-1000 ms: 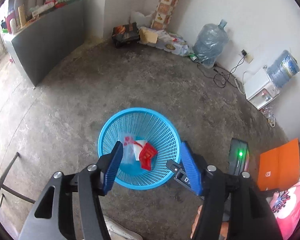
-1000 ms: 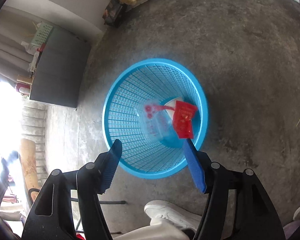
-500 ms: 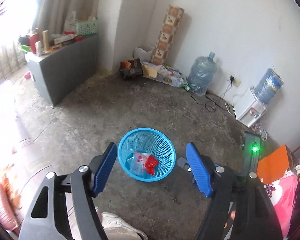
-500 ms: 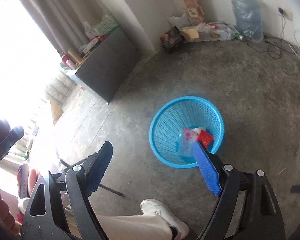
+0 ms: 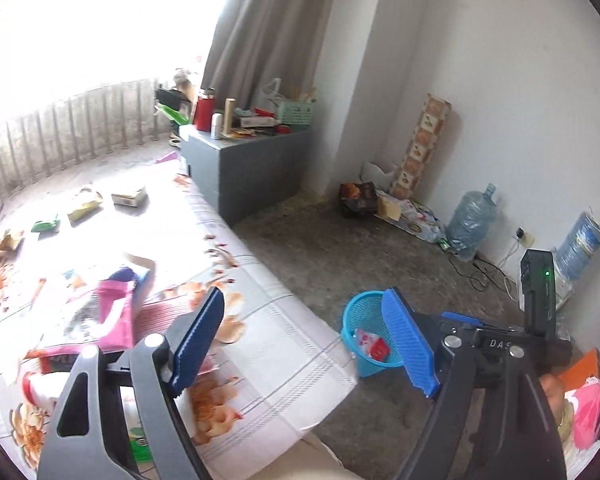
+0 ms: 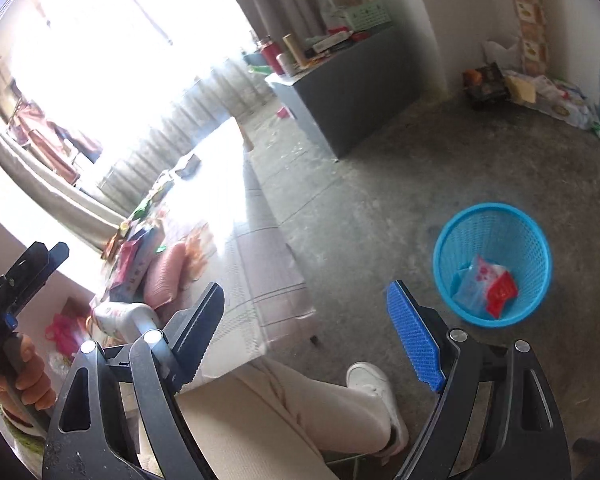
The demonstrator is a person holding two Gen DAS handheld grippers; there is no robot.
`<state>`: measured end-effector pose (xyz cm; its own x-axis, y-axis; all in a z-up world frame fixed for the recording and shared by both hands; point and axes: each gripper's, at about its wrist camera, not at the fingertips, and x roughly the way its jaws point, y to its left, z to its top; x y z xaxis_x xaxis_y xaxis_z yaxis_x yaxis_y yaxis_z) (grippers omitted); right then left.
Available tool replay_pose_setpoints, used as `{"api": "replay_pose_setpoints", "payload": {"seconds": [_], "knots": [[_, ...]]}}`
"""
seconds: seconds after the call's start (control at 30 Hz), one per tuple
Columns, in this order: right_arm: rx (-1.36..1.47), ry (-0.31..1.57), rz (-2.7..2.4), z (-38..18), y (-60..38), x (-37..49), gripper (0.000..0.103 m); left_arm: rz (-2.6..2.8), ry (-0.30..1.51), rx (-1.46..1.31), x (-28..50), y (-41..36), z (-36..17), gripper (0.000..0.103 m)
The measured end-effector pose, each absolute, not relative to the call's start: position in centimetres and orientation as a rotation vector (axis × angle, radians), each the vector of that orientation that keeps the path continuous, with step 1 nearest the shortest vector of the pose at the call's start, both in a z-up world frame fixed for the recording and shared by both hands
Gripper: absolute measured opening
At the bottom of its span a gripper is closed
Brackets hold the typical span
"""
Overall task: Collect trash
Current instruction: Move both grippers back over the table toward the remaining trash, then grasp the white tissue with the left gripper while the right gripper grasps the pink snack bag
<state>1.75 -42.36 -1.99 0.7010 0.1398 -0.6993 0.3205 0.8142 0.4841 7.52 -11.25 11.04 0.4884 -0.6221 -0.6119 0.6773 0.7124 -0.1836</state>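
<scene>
Holding nothing: your left gripper [image 5: 300, 344] and right gripper [image 6: 320, 340] both stand wide apart, left one just widened further. Remaining wrappers [image 5: 84, 204] lie on the counter [image 5: 284, 344] at ten o'clock, nearer your left; basket [image 6: 492, 264] at two o'clock.
</scene>
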Motion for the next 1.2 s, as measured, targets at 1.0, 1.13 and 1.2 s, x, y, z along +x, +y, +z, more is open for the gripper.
{"api": "replay_pose_setpoints", "payload": {"seconds": [1.0, 1.13, 1.2], "knots": [[0.703, 0.978, 0.419, -0.3, -25.1, 18.6, 0.076, -0.335, 0.849, -0.712, 18.2, 20.4, 1.2, 0.082], [0.744, 1.002, 0.428, -0.9, -24.9, 20.1, 0.073, -0.319, 0.888, -0.808, 20.6, 21.0, -0.8, 0.081], [0.769, 1.017, 0.431, -1.4, -24.9, 20.9, 0.071, -0.329, 0.907, -0.840, 21.5, 20.9, -1.7, 0.076]]}}
